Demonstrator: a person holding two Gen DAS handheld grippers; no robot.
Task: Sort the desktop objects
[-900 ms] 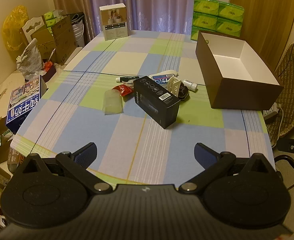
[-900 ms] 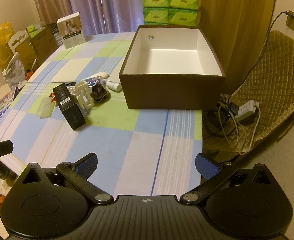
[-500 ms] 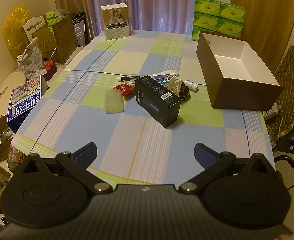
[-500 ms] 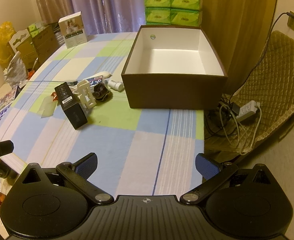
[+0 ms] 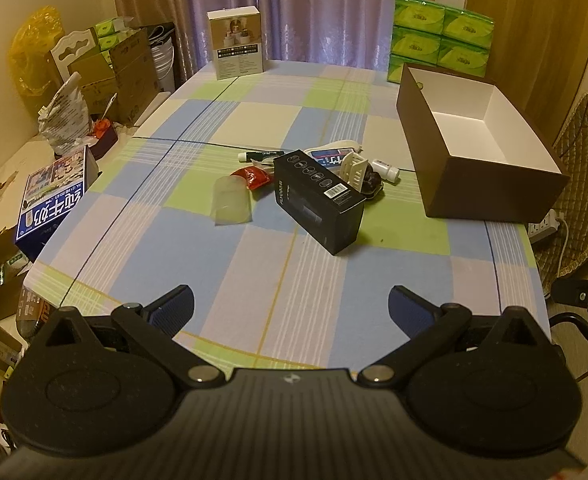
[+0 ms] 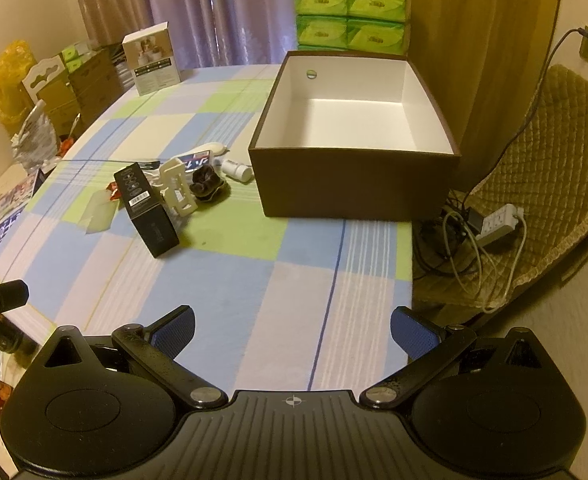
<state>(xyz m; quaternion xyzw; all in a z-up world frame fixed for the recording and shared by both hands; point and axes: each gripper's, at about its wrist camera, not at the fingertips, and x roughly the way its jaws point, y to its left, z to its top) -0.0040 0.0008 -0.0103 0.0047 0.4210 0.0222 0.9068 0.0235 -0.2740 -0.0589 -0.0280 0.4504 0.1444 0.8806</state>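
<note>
A cluster of small objects lies mid-table: a black box (image 5: 318, 200) (image 6: 145, 208), a clear cup on its side (image 5: 232, 200), a red packet (image 5: 256, 177), a tube (image 5: 335, 154), a white plastic clip (image 5: 353, 168) (image 6: 178, 188), a dark scrunchie (image 6: 206, 186) and a small white bottle (image 5: 385, 170) (image 6: 236, 170). An empty brown box with a white inside (image 5: 473, 148) (image 6: 353, 136) stands to their right. My left gripper (image 5: 292, 306) hangs open over the near table edge. My right gripper (image 6: 292, 330) is open too, near the table's front right corner.
A checked cloth covers the table (image 5: 294, 280). A white product box (image 5: 240, 42) and green tissue packs (image 5: 439, 36) stand at the far end. Cartons, bags and a blue milk carton (image 5: 54, 200) crowd the left side. A padded chair (image 6: 541, 168) with a power strip (image 6: 497, 220) stands right.
Both views have shifted slightly; the cluster and the brown box sit a little nearer and more central. Nothing on the table has moved, and both grippers stay open.
</note>
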